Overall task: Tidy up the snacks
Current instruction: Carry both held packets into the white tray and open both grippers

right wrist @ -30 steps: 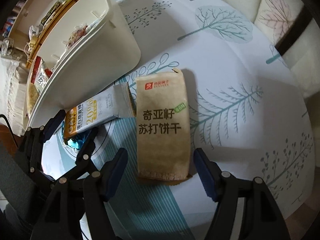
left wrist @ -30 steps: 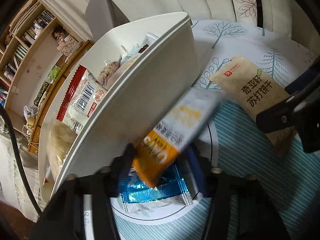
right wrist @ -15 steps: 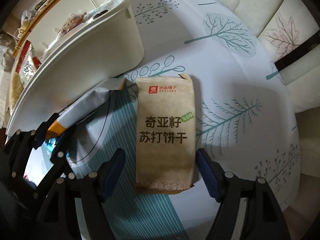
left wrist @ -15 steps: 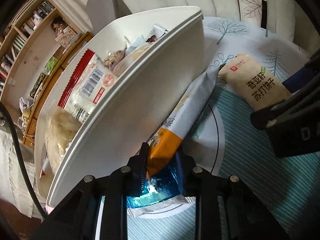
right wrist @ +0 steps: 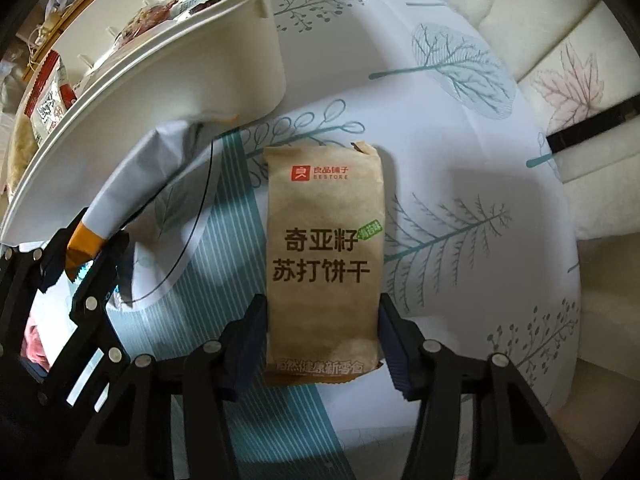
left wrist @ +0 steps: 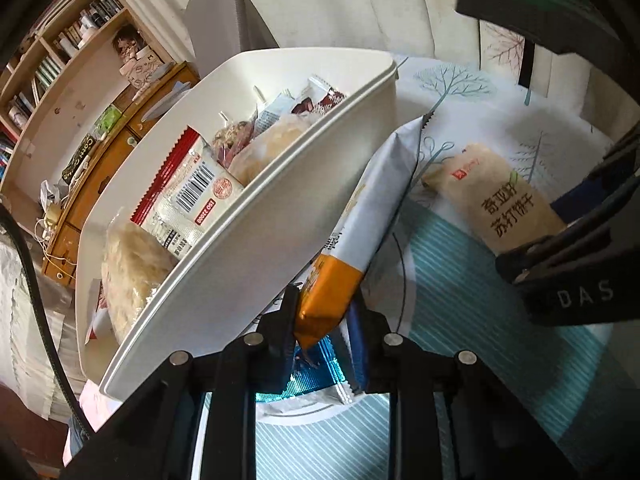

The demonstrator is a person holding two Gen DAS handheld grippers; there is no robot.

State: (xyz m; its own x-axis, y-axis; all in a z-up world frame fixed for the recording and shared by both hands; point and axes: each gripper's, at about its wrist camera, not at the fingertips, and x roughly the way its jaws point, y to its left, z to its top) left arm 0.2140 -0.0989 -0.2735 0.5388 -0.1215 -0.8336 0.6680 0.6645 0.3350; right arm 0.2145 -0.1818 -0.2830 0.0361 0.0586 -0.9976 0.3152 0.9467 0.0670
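Presently the left gripper (left wrist: 325, 320) is clamped on the orange end of a white-and-orange snack bar (left wrist: 372, 204), which angles up and forward beside the outer wall of the white bin (left wrist: 280, 240); whether the bar touches the wall I cannot tell. Right gripper (right wrist: 322, 344) sits low over the tablecloth (right wrist: 460, 128), its jaws set wide on either side of the near end of the brown cracker pack (right wrist: 324, 264), the blue pads (right wrist: 250, 344) just at the pack's edges; contact is hard to judge. Pack lies flat, lengthwise along the fingers.

Blue foil packet (left wrist: 316, 376) lies under the left fingers, mostly hidden. Bar's printing is foreshortened and unreadable. Bin contents partly cut off by its rim.

Cracker pack reads "BESTORE" with Chinese characters. A red-edged packet (left wrist: 192, 196) in the bin shows a barcode and "ISO 22000". The right gripper's body (left wrist: 580, 280) reads "DAS".
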